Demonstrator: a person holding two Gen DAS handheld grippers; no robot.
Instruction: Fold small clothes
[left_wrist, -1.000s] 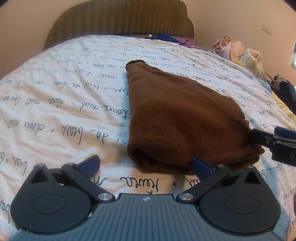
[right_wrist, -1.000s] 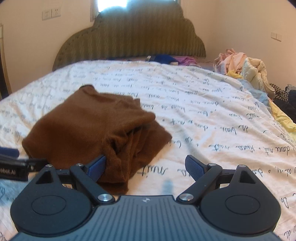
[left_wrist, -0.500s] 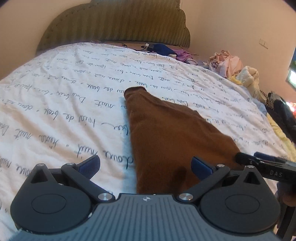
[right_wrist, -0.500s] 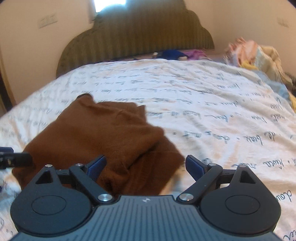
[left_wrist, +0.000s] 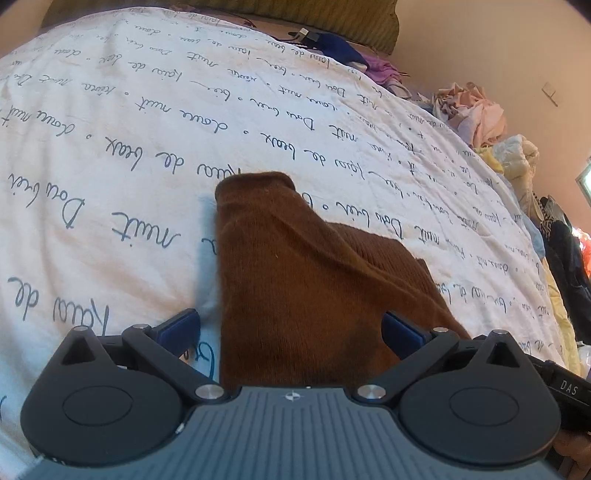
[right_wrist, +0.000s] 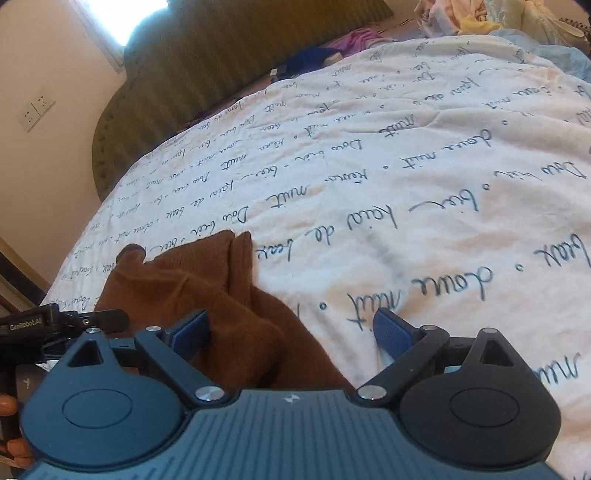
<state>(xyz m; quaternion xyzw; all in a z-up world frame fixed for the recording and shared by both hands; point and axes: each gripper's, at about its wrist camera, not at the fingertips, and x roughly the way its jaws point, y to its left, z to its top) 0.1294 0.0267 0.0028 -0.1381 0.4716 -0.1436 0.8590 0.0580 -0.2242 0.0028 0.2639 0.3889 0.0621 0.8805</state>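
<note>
Inspection, both tools over the bed (left_wrist: 110, 155). The brown garment (left_wrist: 306, 295) lies folded on the white bedspread, its near edge running under both tools. My left gripper (left_wrist: 291, 326) stands apart, cloth between the fingers, no pad pressing that I can see. My right gripper (right_wrist: 291, 330) is opening wide; cloth lies by its left finger (right_wrist: 190, 330), unclamped. Recommendation: take the near corners evenly, pinch every layer, lift low, and lay the fold square to the far edge.
</note>
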